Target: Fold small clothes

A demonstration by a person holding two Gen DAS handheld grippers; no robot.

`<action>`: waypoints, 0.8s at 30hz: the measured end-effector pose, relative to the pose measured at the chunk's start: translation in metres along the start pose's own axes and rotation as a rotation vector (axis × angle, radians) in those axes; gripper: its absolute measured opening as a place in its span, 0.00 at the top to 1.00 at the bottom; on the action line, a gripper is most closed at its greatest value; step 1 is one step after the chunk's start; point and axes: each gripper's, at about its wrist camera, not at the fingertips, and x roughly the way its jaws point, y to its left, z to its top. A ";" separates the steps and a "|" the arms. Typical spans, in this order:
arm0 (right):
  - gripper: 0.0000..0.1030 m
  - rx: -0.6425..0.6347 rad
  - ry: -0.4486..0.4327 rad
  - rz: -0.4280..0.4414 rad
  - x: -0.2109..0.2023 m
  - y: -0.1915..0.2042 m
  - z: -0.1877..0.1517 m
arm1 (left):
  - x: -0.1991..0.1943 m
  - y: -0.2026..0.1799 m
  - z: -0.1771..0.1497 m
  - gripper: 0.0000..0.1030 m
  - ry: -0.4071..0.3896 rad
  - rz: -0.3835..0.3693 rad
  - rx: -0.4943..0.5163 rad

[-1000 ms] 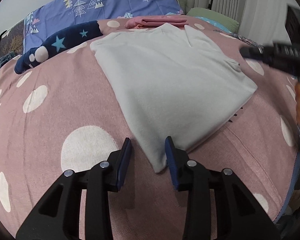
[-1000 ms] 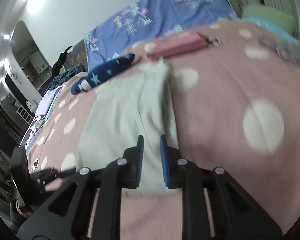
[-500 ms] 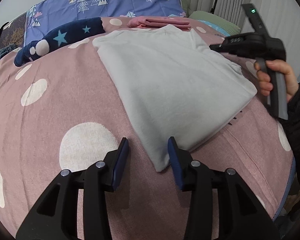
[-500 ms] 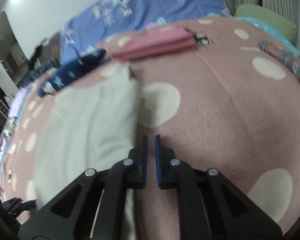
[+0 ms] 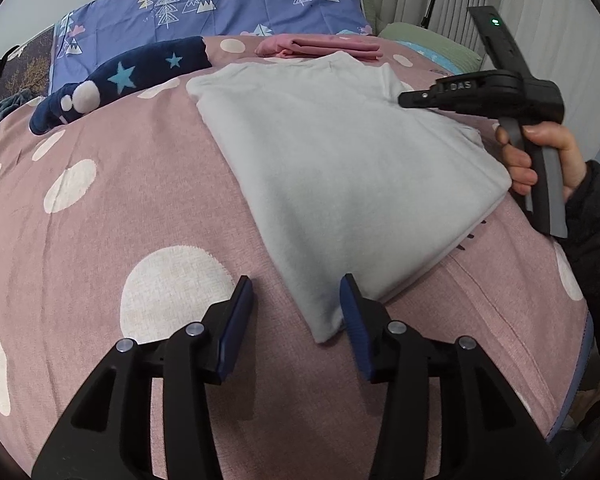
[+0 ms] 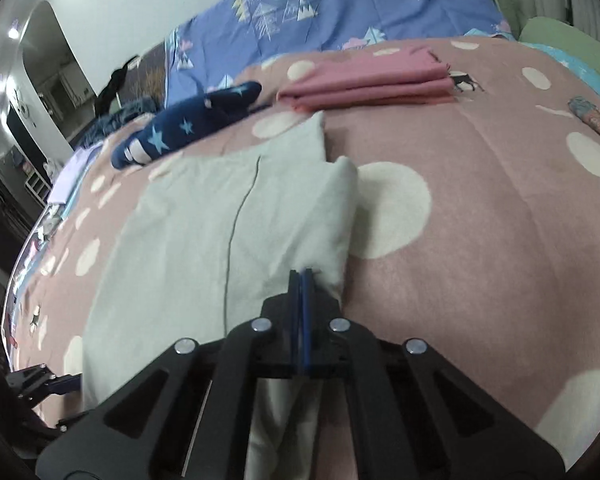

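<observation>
Pale grey-green soft knit garment (image 5: 340,168), partly folded, lies flat on the pink bedspread with white polka dots (image 5: 80,240), just in front of a stack of folded pink clothes (image 6: 372,76). Left gripper (image 5: 296,312) hovers with its blue-padded jaws apart, straddling the garment's near corner, apparently placed to pinch it for the next fold. Right gripper (image 6: 302,280) has its jaws pressed together at the garment's right edge; whether cloth lies between them cannot be told. A navy star-patterned fleece garment (image 5: 120,80) lies well apart at the far left, probably awaiting folding.
</observation>
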 end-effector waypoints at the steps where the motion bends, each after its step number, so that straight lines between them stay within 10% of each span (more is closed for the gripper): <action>1: 0.95 0.003 -0.006 -0.009 -0.005 0.001 -0.003 | 0.000 0.000 0.001 0.54 0.003 0.002 0.002; 8: 0.87 -0.127 -0.065 0.080 -0.062 0.039 -0.024 | -0.001 -0.005 0.002 0.53 0.002 0.038 0.023; 10: 0.72 -0.193 -0.055 0.139 -0.069 0.051 -0.037 | -0.001 -0.004 0.002 0.49 0.000 0.047 0.020; 17: 0.78 -0.243 0.029 0.035 -0.045 0.050 -0.060 | -0.002 -0.002 0.001 0.48 -0.006 0.042 0.015; 24: 0.51 -0.145 -0.038 0.015 -0.064 0.034 -0.038 | -0.011 -0.006 0.012 0.48 -0.040 0.076 0.073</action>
